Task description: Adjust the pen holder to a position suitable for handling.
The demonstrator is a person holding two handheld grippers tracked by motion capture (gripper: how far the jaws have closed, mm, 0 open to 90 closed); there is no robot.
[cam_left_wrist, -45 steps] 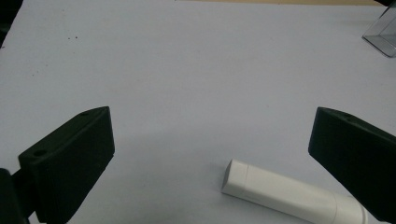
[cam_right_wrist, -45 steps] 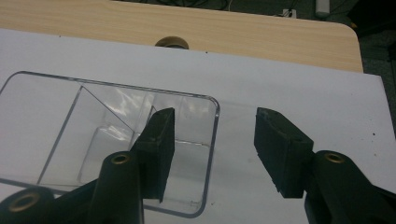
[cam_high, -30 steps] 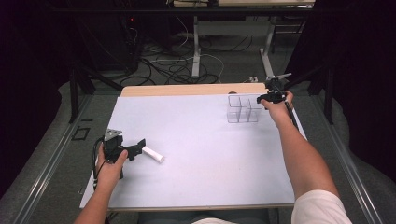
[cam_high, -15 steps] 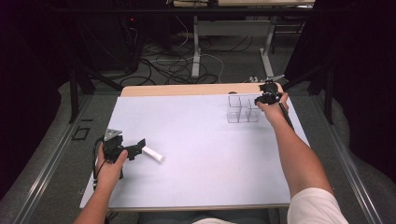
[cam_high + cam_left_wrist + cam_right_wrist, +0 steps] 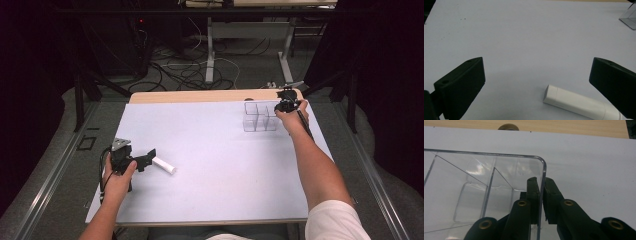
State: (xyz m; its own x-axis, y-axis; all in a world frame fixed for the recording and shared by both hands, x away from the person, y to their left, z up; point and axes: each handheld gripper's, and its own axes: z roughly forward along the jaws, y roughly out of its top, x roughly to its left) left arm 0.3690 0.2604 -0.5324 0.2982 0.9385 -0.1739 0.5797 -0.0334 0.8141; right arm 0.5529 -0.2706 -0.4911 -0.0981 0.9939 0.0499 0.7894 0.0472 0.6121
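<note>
right gripper (image 5: 541, 195) jaws just closed, pinching wall of clear divided box (image 5: 260, 116) at table's far right, likely to drag it. left gripper (image 5: 536, 82) sat wide open around white tube (image 5: 579, 103), nothing gripped.

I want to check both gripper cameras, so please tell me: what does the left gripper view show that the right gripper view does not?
Left gripper view alone: the left gripper open, its black jaws wide apart, and a white tube lying on the sheet between them, untouched.

Right gripper view alone: the right gripper shut on the wall of the clear box, one jaw inside and one outside; its jaws have just been closing. Dividers, the wooden table edge.

Both: the white sheet and the clear box, a mere corner in the left gripper view.
</note>
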